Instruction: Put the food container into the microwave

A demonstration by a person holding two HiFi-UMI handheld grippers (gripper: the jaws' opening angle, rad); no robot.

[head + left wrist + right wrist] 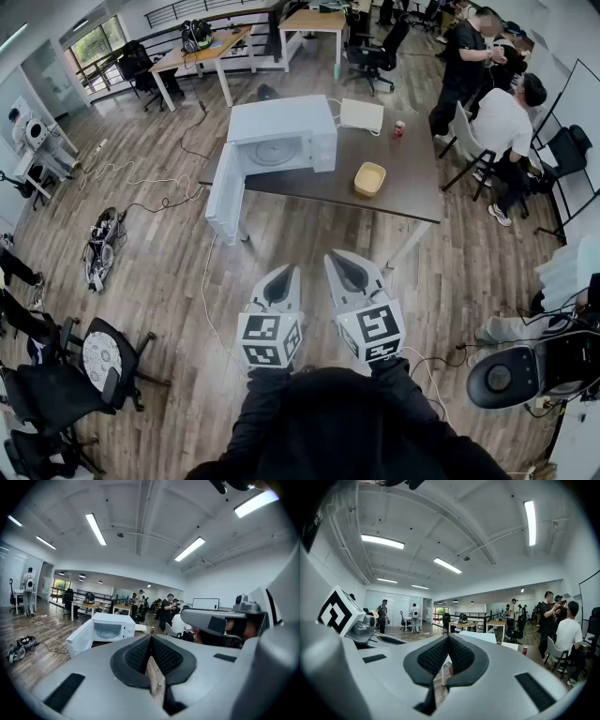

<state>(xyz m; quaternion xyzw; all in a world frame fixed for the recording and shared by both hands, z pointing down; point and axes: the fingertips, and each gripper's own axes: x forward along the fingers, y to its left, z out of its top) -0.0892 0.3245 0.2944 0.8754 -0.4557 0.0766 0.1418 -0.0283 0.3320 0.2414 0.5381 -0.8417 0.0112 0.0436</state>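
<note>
Head view: both grippers are held low over the wood floor (159,281), well short of the desk (412,192).
- Left gripper (284,274): in the left gripper view its jaws are pressed together at the tips, with nothing between them (150,638).
- Right gripper (337,258): in the right gripper view its jaws are likewise closed tip to tip and hold nothing (448,638).

On the desk:
- White microwave (281,131) at the left end. Its door (225,192) is swung fully open, hanging past the desk's near-left corner. The cavity shows a round turntable (272,152); it is too small to tell whether anything sits on it.
- Food container (369,178): pale yellow, open-topped, standing upright on the desk. It is right of the microwave, apart from it and near the front edge. The interior reads the same pale yellow; no contents can be made out.
- Red can (398,128) stands upright further back.
- A white flat item (361,115) lies beside the microwave's rear right corner.

Both grippers are well apart from the container.
</note>
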